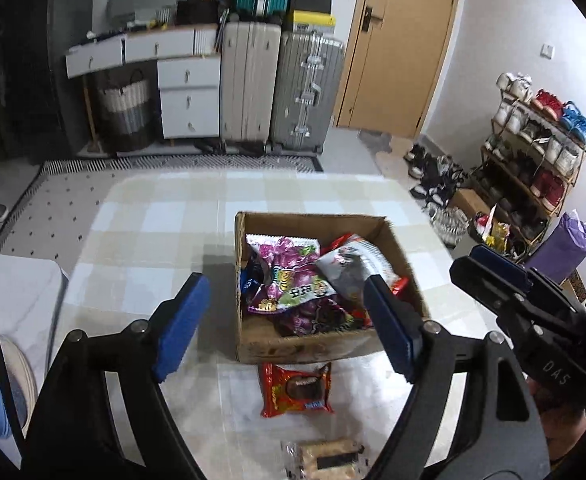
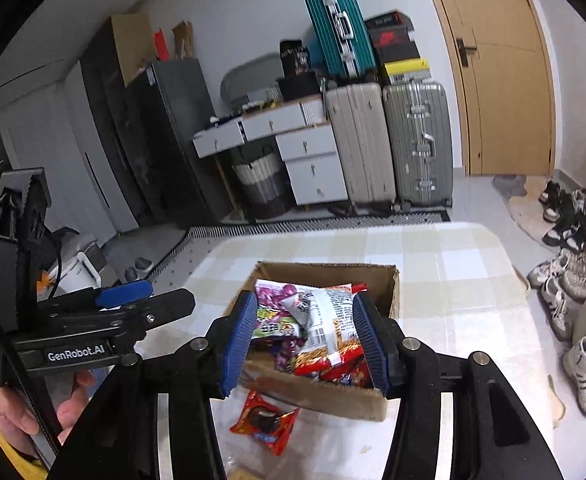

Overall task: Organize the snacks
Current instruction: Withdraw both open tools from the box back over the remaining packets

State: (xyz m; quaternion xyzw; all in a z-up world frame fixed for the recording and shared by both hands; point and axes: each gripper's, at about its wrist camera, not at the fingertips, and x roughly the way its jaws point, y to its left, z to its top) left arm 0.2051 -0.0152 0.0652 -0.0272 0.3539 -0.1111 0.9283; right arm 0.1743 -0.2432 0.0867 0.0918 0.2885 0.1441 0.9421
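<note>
The left claw [image 1: 287, 322] hangs above the checked tabletop [image 1: 153, 220] with its blue pads [image 1: 181, 324] spread wide and nothing between them. Just to its right, near the middle of the tabletop, stands an open cardboard box [image 1: 253, 344] heaped with snack packets, a purple one [image 1: 289, 272] on top beside a white and grey one [image 1: 349, 264]. On the tabletop against the box's near wall lies a red cookie packet [image 1: 295, 390], and nearer the camera a clear-wrapped pale biscuit pack [image 1: 325, 456]. Further right, the right claw [image 2: 305, 340] hovers over the box [image 2: 389, 292], its pads parted and empty, the snacks visible in the gap below. A hand [image 2: 13, 412] holds the left tool's handle.
</note>
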